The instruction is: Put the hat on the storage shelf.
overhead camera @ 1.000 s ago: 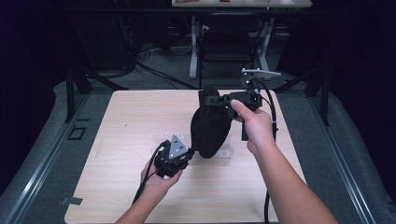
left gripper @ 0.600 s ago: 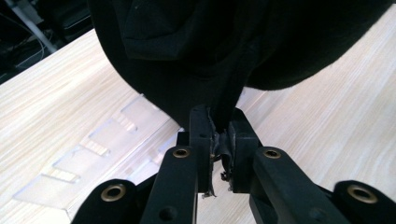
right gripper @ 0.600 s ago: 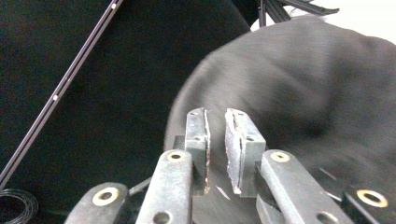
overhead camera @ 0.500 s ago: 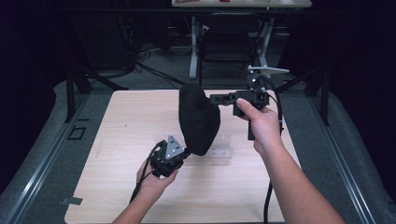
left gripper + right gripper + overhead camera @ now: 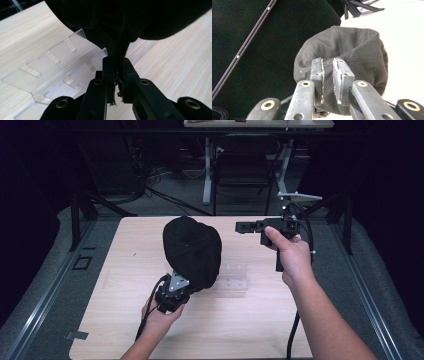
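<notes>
High view: black cap (image 5: 193,250) held up over the middle of the table (image 5: 125,330), its lower edge at the left gripper (image 5: 173,295), which sits toward the near edge, left of centre. A clear plastic rack (image 5: 232,279) lies flat on the table just right of that gripper, partly under the cap. Left hand (image 5: 157,315) wraps the gripper body from below, forearm entering from the near edge. Right gripper (image 5: 250,226) is raised near the far edge, right of centre, pointing left toward the cap but apart from it; right hand (image 5: 290,257) grips its handle, thumb on top, forearm running back to the near right corner. Jaw gaps cannot be read from this view. Left gripper view: left gripper (image 5: 117,75) has its jaws nearly closed, pinching a fold of the cap (image 5: 130,20) fabric between the pads; loose threads show at the pads. The cap hangs dark across the top. The rack (image 5: 50,67) shows here as a stepped clear piece with slots, lying on the wood beside and behind the jaws. Right gripper view: right gripper (image 5: 328,75) has its jaws a narrow gap apart with nothing between them; worn pad edges visible. The cap (image 5: 359,50) sits beyond the tips, crown seams facing this camera, not touching the jaws. Dark floor with a rail lies to its left, pale table to the right.
</notes>
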